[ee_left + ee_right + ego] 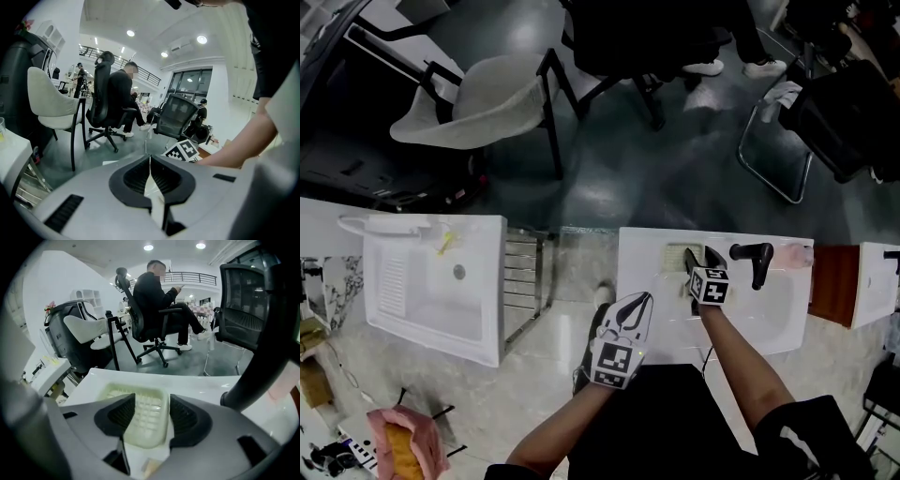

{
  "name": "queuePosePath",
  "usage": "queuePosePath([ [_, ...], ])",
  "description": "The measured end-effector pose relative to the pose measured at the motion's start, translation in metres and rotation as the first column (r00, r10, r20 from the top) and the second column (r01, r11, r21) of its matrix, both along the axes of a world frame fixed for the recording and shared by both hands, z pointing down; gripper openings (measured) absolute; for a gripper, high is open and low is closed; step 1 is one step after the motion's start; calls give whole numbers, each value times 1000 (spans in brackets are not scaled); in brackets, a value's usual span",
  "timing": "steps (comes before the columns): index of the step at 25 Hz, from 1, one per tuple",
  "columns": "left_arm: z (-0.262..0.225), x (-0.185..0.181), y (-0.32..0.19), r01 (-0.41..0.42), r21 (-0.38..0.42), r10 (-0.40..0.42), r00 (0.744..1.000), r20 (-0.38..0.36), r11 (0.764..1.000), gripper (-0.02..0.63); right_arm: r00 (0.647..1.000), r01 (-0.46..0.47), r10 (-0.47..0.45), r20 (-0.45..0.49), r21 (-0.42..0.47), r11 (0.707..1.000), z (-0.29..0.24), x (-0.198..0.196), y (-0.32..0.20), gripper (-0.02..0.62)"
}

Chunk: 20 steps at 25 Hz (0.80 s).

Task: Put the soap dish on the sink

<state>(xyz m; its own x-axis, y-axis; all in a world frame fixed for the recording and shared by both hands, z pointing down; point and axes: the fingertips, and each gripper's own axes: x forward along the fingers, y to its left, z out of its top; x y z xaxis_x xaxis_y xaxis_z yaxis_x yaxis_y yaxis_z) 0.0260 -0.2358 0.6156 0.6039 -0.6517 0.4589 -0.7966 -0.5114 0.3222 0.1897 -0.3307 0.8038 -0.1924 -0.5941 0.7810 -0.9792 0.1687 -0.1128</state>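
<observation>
Straddling the soap dish (146, 420), lying flat on the sink (201, 380) ledge beside the black faucet (255, 366), with right gripper (152, 398) jaws spread wide and not pressing it, left gripper (150, 158) pinching closed on nothing, and likely handling as light, stiff, slick plastic, best pinching across its long raised rims.

The pale ribbed plastic soap dish (678, 253) lies on the back rim of the white ceramic sink (642, 281), just left of the black curved tap (757, 261). The right tongs (703, 255) stand over the dish, with one jaw on either side and set apart. The left tongs (645, 300), jaws together, hang over this sink's near left edge. Further left stands a slatted metal rack (525, 281), and beyond it a second white sink (478, 309).
</observation>
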Motion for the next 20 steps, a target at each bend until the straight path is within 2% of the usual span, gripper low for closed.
queuePosePath([
  [5,-3,0,12,7,2,-7,1000,-2,1000,12,999,-27,27,27,3,1000,-8,5,2,218],
  [12,-18,-5,17,44,48,-44,999,-4,998,12,995,-24,18,96,63,998,-46,12,24,222],
  [15,-26,-4,26,55,74,-55,998,4,996,12,985,-34,17,172,96,995,-68,12,45,218],
  [20,-30,3,55,80,84,-82,997,12,993,12,958,-48,-2,286,167,985,-110,14,88,155],
])
